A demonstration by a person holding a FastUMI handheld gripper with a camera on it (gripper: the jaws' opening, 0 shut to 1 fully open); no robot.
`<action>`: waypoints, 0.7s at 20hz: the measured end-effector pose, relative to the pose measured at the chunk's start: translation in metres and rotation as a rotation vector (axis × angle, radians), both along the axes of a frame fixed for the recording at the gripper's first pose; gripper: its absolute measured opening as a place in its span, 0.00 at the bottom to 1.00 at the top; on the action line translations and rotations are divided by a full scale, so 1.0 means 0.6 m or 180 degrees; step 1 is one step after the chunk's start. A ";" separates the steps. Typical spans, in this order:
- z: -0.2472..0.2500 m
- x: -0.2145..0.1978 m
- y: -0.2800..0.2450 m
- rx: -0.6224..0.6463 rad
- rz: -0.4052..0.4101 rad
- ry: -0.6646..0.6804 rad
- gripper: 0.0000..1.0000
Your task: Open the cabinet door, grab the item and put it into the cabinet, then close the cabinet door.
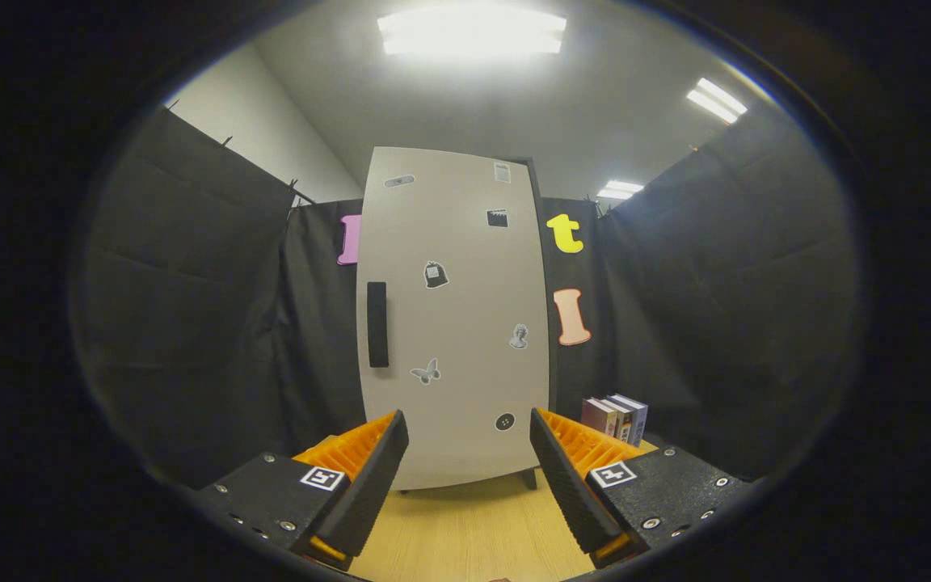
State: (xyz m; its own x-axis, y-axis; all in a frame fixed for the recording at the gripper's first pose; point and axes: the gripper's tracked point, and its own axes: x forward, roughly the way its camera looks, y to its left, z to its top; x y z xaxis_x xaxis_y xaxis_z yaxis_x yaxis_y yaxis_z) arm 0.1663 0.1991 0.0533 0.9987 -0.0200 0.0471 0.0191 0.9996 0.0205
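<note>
A tall pale grey cabinet [453,315] stands upright on the wooden table straight ahead, its door closed. A black vertical handle [377,324] sits near the door's left edge, and several small stickers dot the door. A few books [616,417] stand upright beside the cabinet's lower right corner, beyond the right finger. My gripper [469,461] is open, held back from the door with nothing between its fingers; the cabinet's foot shows in the gap.
The light wooden table [465,525] runs from under the fingers to the cabinet. Black cloth walls [191,323] close the booth on the left, right and behind. Ceiling lights shine above.
</note>
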 end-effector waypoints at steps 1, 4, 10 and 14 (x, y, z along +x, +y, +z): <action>0.000 -0.003 0.000 0.0004 -0.0002 0.0002 0.94; -0.005 -0.007 0.003 -0.0009 0.0024 0.0009 0.94; -0.022 -0.008 0.001 0.0032 0.0041 0.0076 0.94; -0.026 -0.009 0.005 0.0013 0.0054 0.0081 0.94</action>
State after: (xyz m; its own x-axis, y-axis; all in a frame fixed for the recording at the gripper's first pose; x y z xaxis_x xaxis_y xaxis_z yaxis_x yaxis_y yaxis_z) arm 0.1611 0.2024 0.0379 0.9998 -0.0034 0.0217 0.0029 0.9997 0.0244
